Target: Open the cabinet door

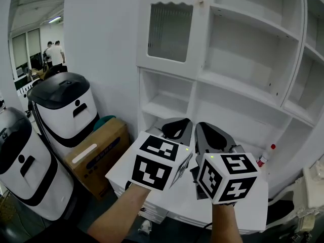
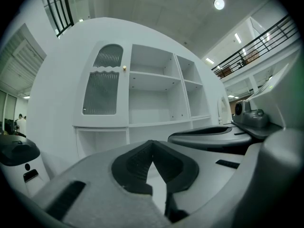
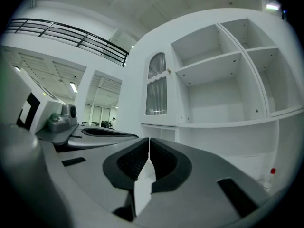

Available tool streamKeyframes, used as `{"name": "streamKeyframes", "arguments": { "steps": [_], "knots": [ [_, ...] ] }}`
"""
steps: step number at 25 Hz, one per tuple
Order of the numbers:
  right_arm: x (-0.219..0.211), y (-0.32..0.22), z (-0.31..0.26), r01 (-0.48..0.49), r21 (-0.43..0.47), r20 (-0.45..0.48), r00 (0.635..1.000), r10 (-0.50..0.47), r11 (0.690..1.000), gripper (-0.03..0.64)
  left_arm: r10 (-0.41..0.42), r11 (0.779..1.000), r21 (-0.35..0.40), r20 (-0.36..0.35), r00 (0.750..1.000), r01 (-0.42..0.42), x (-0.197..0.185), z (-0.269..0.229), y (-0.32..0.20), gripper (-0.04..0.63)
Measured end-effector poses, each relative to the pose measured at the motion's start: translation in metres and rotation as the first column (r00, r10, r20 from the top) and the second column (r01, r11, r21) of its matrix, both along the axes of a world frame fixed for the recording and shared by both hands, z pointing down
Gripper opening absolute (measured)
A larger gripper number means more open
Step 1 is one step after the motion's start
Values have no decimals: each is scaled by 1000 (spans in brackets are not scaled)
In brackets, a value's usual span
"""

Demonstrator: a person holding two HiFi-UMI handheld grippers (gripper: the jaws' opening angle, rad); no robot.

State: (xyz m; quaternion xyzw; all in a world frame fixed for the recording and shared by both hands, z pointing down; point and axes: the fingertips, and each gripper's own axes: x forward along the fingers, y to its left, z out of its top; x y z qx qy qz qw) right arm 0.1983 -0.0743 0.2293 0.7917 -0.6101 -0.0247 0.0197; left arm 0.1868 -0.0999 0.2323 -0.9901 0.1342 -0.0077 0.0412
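Observation:
A white cabinet door [image 1: 172, 29] with a ribbed glass pane hangs closed at the upper left of the white shelf unit, a small round knob [image 1: 201, 2] near its right edge. The left gripper view shows that door [image 2: 101, 91] and its knob [image 2: 124, 68] ahead; the right gripper view has the door [image 3: 157, 87] and knob [image 3: 168, 71] too. My left gripper [image 1: 183, 122] and right gripper [image 1: 199, 126] float side by side over the white counter [image 1: 172, 199], well below the door. Both are shut on nothing, tips touching [image 2: 151, 144] [image 3: 149, 140].
Open shelf bays [image 1: 248, 39] fill the unit right of the door. Two white-and-black machines [image 1: 66, 110] [image 1: 23, 171] and a cardboard box [image 1: 98, 153] stand on the floor at left. A small red-capped bottle [image 1: 267, 155] sits at the counter's right end. People stand far off at left.

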Motion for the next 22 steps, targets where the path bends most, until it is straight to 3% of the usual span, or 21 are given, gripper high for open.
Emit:
{"name": "streamKeyframes", "arguments": {
  "steps": [6,11,22],
  "knots": [
    [25,-33,-13,-5,8,-31,1000,5,1000,21,19,1000,10,-31,999,-18,27,-13,-32,6],
    [45,-63,-36,-12,39,-63,998,14,999,21,19,996,86,-55,998,-14,47,-33,-58,7],
    [79,-115,-79,-62,104,-91,993,72,993,21,70,984,173,-136,988,-46,79,-87,-111,7]
  ]
}}
